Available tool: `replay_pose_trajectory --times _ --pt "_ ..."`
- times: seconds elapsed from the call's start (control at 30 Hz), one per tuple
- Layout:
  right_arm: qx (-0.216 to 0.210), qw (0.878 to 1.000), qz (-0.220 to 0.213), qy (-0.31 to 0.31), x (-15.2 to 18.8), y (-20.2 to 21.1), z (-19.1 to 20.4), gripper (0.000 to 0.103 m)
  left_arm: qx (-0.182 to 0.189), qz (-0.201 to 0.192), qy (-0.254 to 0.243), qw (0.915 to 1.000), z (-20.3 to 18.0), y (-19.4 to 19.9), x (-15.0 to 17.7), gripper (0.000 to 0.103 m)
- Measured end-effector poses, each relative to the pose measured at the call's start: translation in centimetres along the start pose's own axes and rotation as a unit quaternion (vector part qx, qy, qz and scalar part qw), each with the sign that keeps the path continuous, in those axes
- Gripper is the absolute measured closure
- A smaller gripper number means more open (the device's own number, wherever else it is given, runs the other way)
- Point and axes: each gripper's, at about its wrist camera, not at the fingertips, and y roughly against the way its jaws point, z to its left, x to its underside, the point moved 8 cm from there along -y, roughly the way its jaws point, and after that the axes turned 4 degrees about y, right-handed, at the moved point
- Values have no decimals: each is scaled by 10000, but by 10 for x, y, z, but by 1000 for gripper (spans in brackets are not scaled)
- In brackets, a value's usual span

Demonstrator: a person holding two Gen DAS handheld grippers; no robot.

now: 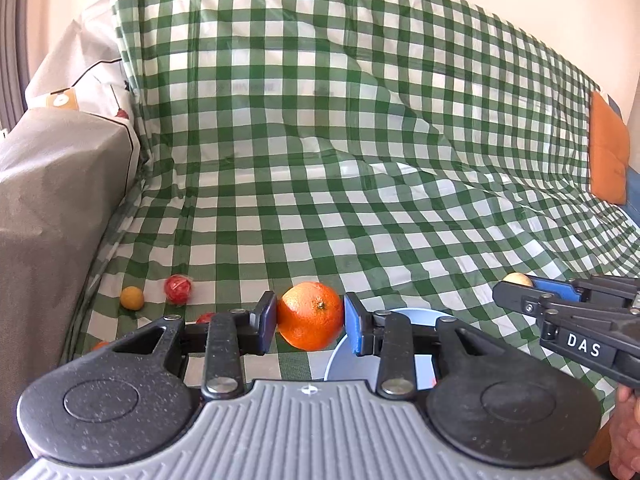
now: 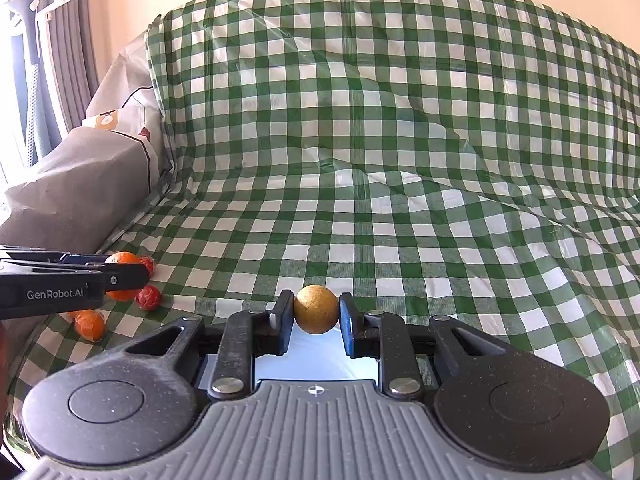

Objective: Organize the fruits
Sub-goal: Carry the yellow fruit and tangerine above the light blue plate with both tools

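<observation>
both hands are loaded at once here. the left gripper [image 1: 310,318] has its fingers clamped on the big orange [image 1: 311,316], pads pressed to either side, carrying it just above the rim of the pale blue plate [image 1: 404,316]. the right gripper [image 2: 316,314] is clenched on a small golden-brown round fruit [image 2: 316,309], held right over that same plate [image 2: 320,360], so the plate looks like the collecting spot. still loose on the green checked cloth [image 1: 320,200], far left: 1 small yellow fruit [image 1: 132,298] and a red wrapped fruit [image 1: 178,288], well apart from the plate. another red one [image 1: 206,317] and an orange one at the cloth's edge are mostly hidden behind the left gripper. the plate itself is largely covered by both grippers, so i can't tell what's already on it.
</observation>
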Motion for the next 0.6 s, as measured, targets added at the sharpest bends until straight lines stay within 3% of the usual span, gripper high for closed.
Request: replay_pose_trajectory --times 0.37,0.6 --pt "17 9999 -43 -147 2 1 -4 78 -14 175 203 9996 11 -4 3 64" --pt "5 9999 -20 -146 4 0 -2 78 247 414 -103 9988 -14 -11 13 64"
